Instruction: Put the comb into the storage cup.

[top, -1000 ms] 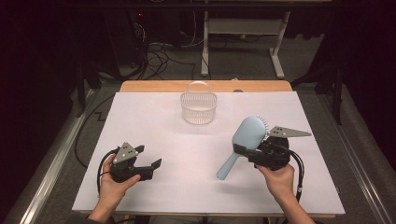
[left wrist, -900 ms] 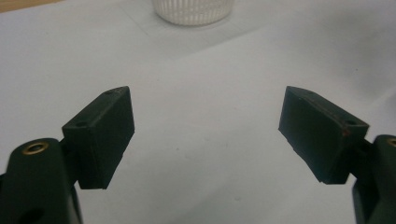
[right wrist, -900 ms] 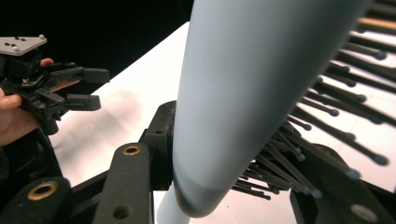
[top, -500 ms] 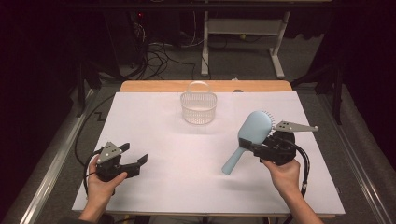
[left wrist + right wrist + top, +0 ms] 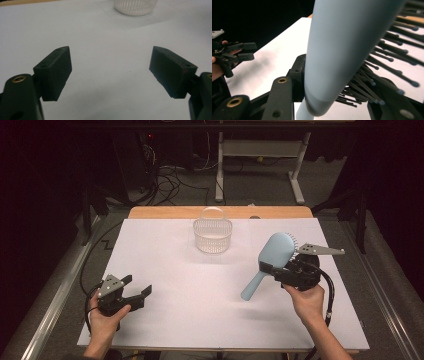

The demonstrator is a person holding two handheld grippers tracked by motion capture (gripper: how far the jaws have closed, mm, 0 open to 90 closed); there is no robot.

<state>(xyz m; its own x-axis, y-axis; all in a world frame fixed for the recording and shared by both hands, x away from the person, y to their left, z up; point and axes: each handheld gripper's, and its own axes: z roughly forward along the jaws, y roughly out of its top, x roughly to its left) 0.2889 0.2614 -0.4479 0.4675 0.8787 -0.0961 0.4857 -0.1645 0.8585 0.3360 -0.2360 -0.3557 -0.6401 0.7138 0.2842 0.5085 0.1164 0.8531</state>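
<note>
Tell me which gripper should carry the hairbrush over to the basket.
Right. The right gripper is already shut on the light blue hairbrush, lifted off the table near the clear basket. The left gripper hangs open and empty at the near left corner, farther from both.

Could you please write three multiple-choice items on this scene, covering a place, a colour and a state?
1. Where does the basket stand?
A. far middle of the table
B. near left corner
C. under the right claw

2. What colour is the hairbrush?
A. red
B. light blue
C. yellow

3. How is the left claw?
A. shut on the brush
B. shut on the basket
C. open, holding nothing

Answers:
1 A, it sits beyond both hands on the white table.
2 B, its back is pale blue.
3 C, its jaws stand apart over bare table, while the right claw grips the brush.
</note>
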